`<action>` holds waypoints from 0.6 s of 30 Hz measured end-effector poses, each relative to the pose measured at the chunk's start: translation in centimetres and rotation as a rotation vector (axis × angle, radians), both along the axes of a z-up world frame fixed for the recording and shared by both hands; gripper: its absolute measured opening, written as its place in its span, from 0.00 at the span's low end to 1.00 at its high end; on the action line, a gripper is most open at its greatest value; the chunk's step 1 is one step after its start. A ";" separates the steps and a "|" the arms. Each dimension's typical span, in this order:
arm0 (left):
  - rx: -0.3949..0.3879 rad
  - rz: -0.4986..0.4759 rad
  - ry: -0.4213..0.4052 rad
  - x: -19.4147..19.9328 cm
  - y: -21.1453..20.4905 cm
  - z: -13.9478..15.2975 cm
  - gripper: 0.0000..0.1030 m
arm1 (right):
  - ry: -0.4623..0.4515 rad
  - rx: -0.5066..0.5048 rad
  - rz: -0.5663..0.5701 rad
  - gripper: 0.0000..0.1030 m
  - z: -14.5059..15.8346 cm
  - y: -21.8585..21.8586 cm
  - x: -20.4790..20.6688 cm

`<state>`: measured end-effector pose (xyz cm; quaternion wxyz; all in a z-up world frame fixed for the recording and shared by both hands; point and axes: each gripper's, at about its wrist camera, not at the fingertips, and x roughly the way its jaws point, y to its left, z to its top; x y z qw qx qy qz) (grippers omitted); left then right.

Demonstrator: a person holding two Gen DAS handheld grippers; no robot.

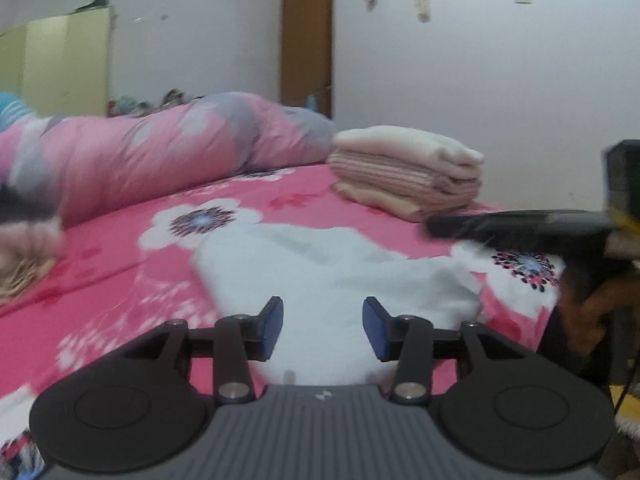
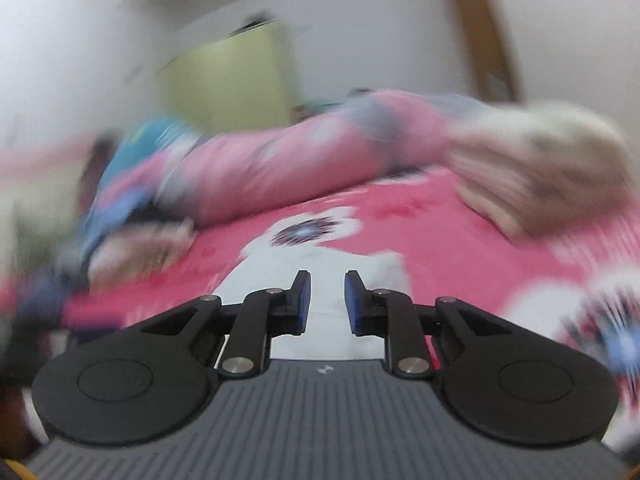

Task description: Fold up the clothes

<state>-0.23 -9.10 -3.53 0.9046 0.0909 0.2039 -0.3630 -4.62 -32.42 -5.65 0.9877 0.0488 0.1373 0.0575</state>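
A white garment [image 1: 328,276] lies spread on the pink flowered bedsheet [image 1: 120,264]. My left gripper [image 1: 323,322] is open and empty, low over the garment's near edge. The right gripper's body [image 1: 520,226] shows at the right edge of the left wrist view, held by a hand. In the blurred right wrist view, my right gripper [image 2: 327,298] is open with a narrower gap, empty, over the white garment [image 2: 320,268].
A stack of folded cream and pink striped clothes [image 1: 412,170] sits at the back right of the bed. A rolled pink flowered quilt [image 1: 160,148] lies along the back. More loose clothes [image 1: 24,260] lie at the left. A brown door [image 1: 308,40] and a yellow-green wardrobe [image 1: 64,64] stand behind.
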 end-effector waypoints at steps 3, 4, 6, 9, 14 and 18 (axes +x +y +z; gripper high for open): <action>0.055 -0.008 0.084 1.4 -1.3 -2.5 0.44 | 0.123 -0.136 0.017 0.15 -2.5 0.7 2.5; 0.076 -0.007 0.119 1.9 -1.6 -3.4 0.41 | 0.167 -0.179 0.019 0.15 -3.4 0.9 3.3; 0.074 -0.010 0.151 2.2 -1.7 -4.3 0.40 | 0.228 -0.224 0.035 0.12 -4.6 0.5 4.4; 0.040 -0.017 0.173 2.4 -1.2 -4.8 0.45 | 0.219 -0.211 0.085 0.13 -2.6 -0.1 4.6; 0.007 -0.034 0.175 2.3 -0.8 -5.4 0.50 | 0.243 -0.219 0.106 0.13 -0.2 -0.9 7.5; -0.014 -0.047 0.176 2.3 -0.5 -5.6 0.52 | 0.314 -0.231 0.084 0.12 -0.7 -2.4 11.1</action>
